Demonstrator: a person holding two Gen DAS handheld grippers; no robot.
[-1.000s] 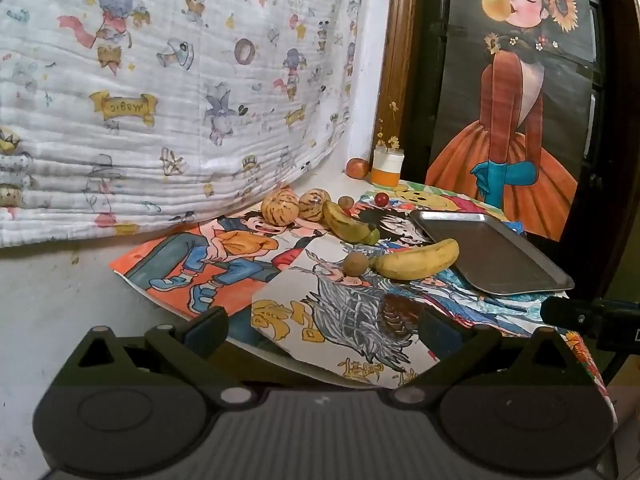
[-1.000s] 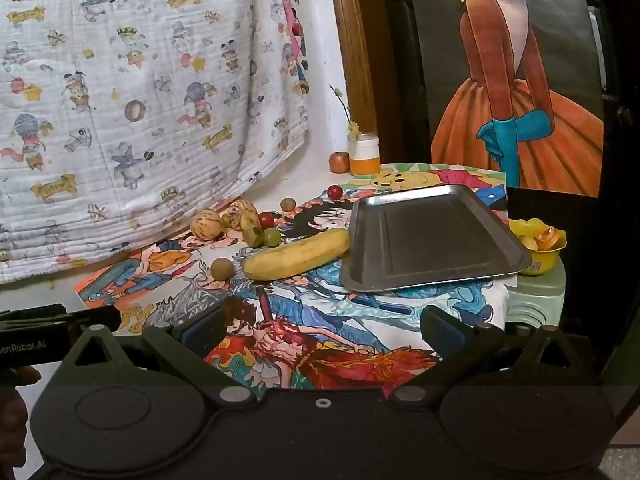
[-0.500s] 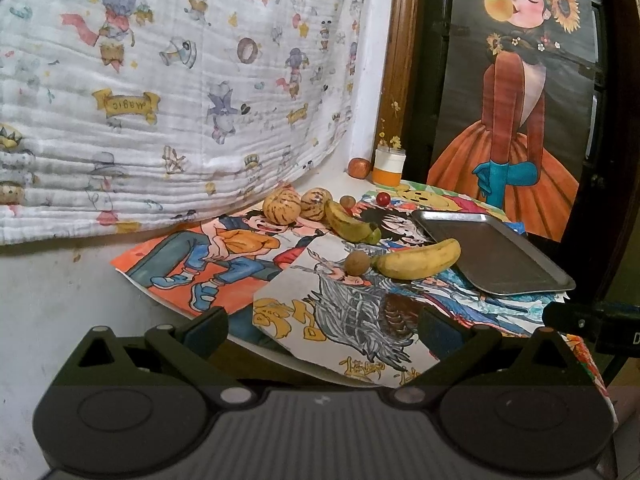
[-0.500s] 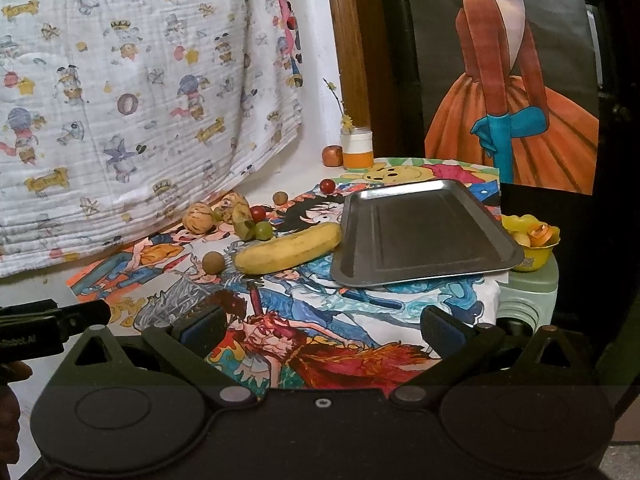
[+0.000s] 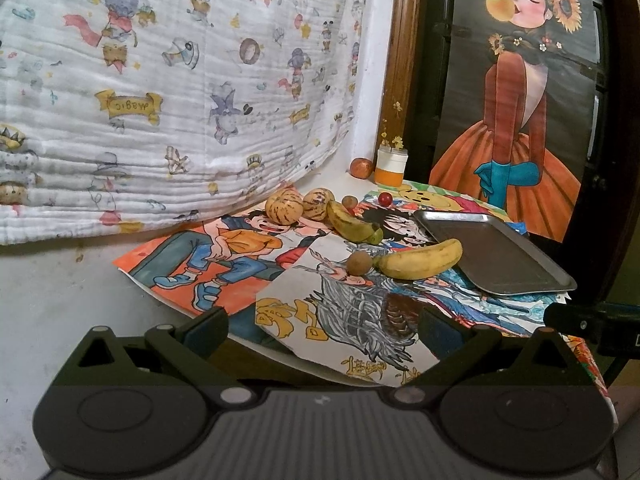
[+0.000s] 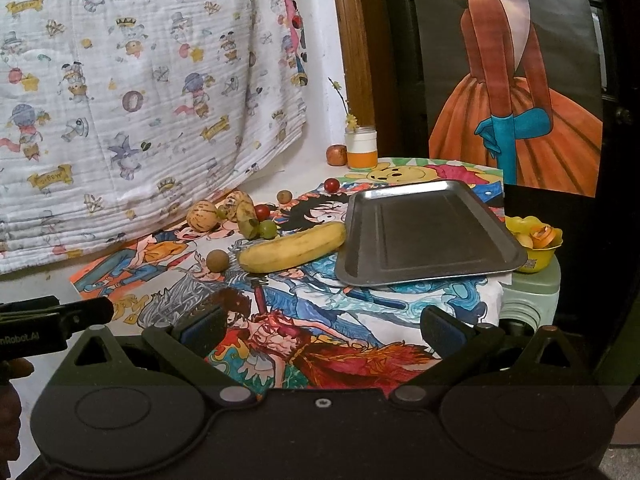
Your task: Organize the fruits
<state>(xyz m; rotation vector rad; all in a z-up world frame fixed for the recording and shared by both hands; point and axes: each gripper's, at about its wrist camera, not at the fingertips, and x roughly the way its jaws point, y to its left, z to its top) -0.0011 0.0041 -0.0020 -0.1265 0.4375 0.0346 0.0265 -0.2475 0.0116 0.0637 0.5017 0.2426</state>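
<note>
Fruit lies scattered on a table covered with cartoon posters. A yellow banana (image 5: pixel 418 262) (image 6: pixel 292 248) rests beside a metal tray (image 5: pixel 500 256) (image 6: pixel 424 232), with a small brown round fruit (image 5: pixel 359 263) (image 6: pixel 217 260) at its left end. Farther back are two striped melons (image 5: pixel 284 208) (image 6: pixel 202 216), a darker banana (image 5: pixel 348 224), a green grape (image 6: pixel 268 229) and red cherries (image 6: pixel 331 185). My left gripper (image 5: pixel 324 326) stands open at the table's near edge. My right gripper (image 6: pixel 320 326) is open too, holding nothing. The tray holds nothing.
A white and orange jar (image 6: pixel 361 148) and a reddish fruit (image 6: pixel 336 155) stand at the back by a wooden frame. A yellow bowl (image 6: pixel 534 244) sits on a green stool right of the table. A printed cloth (image 5: pixel 160 80) hangs behind.
Both grippers have drifted slightly closer to the table; the fruit and tray look a little larger. Nothing was grasped or moved.
</note>
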